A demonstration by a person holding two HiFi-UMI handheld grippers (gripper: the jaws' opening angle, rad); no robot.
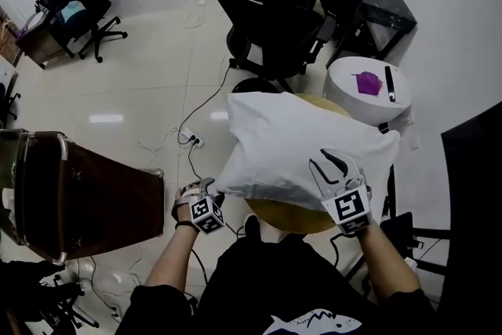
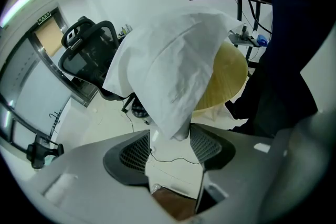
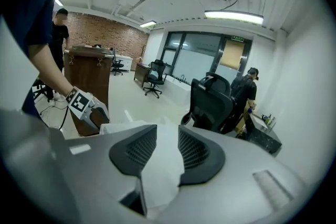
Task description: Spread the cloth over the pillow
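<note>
cloth (image 3: pixel 160 170), white, fills the gap of the right gripper (image 3: pixel 167 147), whose jaws are clenched on its near right edge. the left gripper (image 2: pixel 170 139) is released, jaws apart, with a hanging corner of the same cloth between them, unpinched. one cloth, two grippers, one round yellow table (image 1: pixel 286 217). the cloth lies puffed up on that table and covers the pillow wholly. both forearms reach forward, the left gripper tilted steeply down, the right nearer level. beyond is a pale tiled floor (image 1: pixel 149 90) with one black office chair (image 1: pixel 263 12) just behind the table, another chair (image 1: pixel 74 4) far left, one dark wooden cabinet (image 1: pixel 94 200) and one small white stand (image 1: pixel 353 102).
</note>
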